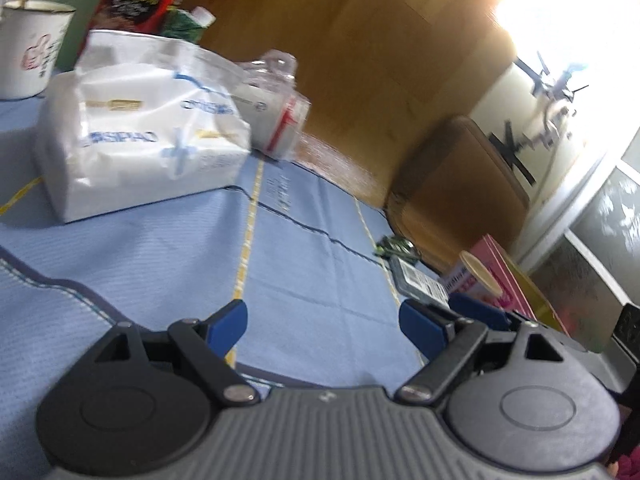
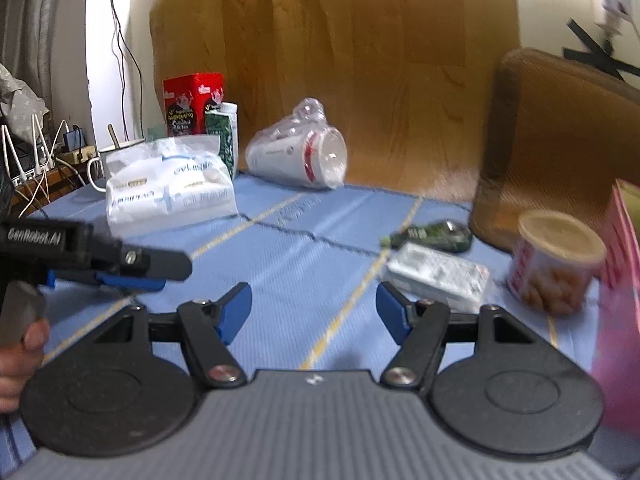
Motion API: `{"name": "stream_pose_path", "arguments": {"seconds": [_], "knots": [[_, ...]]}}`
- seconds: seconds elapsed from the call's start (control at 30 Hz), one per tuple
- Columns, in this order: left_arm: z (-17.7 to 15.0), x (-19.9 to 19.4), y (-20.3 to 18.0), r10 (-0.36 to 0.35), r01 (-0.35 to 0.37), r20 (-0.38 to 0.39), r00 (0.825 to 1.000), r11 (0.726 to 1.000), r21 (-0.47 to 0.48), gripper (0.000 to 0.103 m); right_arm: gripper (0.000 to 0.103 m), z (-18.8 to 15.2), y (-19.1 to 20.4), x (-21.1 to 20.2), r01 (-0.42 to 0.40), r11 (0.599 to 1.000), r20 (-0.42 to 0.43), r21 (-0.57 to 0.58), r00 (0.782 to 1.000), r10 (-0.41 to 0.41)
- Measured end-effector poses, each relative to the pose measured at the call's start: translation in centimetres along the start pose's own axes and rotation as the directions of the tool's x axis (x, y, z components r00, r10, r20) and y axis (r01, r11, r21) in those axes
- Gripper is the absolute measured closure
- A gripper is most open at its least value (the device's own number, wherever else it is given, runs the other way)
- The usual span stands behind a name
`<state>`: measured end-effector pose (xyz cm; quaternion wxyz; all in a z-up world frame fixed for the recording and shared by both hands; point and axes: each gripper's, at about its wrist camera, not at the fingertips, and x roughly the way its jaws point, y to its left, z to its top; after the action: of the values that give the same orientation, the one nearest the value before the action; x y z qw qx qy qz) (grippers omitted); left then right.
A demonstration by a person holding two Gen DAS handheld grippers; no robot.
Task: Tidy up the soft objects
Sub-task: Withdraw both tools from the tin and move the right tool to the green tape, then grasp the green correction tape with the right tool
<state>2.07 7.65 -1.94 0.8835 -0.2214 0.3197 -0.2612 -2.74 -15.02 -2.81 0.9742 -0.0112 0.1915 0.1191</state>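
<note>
1. Both my grippers are hovering empty over the blue mat on the tabletop. Left gripper has its jaws spread wide with nothing between them, and the right gripper is the same: jaws apart, just mat showing through the gap.

2. The soft stuff I'm after sits at the far side of the mat: a white tissue pack, squishy plastic wrap and all, and just beside it a bagged sleeve of paper cups lying on its side. From the left wrist view they look touching or nearly so; can't tell for sure.

3. I'd say the jaws are wide because that tissue pack is bulky and needs a broad bite.

4. The hard bits are off to my right, well apart from the soft pile: a snack can, a flat white packet, a small green bottle and a pink box.

5. Behind the tissues there's a mug, a red carton and a green-and-white carton, so I'd come in low from the front to avoid knocking them.

6. Task-wise, nothing's grabbed yet, looks like the very start.
</note>
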Motion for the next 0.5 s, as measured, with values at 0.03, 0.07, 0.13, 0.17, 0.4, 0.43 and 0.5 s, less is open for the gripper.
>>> {"name": "stream_pose_path", "arguments": {"seconds": [0.03,0.07,0.13,0.17,0.4,0.43,0.5], "knots": [[0.1,0.0,0.2,-0.003,0.003,0.001,1.000,1.000,-0.009,0.017,0.032,0.4,0.2,0.5,-0.002,1.000,0.003,-0.009,1.000,0.002],[0.1,0.0,0.2,-0.006,0.006,0.001,1.000,1.000,-0.013,0.017,0.032,0.8,0.3,1.2,0.006,1.000,0.004,-0.025,1.000,-0.006],[0.1,0.1,0.1,-0.006,0.006,-0.002,1.000,1.000,-0.005,0.017,0.034,1.1,0.3,2.0,0.045,0.998,0.008,-0.045,0.999,-0.045],[0.1,0.2,0.0,-0.007,0.007,-0.005,1.000,1.000,0.003,0.017,0.034,1.4,0.1,2.5,0.072,0.996,0.010,-0.049,0.997,-0.072],[-0.1,0.5,-0.5,-0.013,0.013,-0.016,1.000,0.999,0.029,0.015,0.031,4.2,-3.9,7.1,0.237,0.971,-0.079,0.017,0.969,-0.235],[-0.1,0.5,-0.5,-0.013,0.014,-0.016,1.000,1.000,0.027,0.015,0.031,4.5,-4.6,7.9,0.238,0.970,-0.111,0.041,0.966,-0.233],[-0.1,0.5,-0.4,-0.015,0.016,-0.017,1.000,1.000,0.025,0.015,0.031,4.9,-6.2,9.6,0.275,0.958,-0.192,0.079,0.947,-0.256]]}}
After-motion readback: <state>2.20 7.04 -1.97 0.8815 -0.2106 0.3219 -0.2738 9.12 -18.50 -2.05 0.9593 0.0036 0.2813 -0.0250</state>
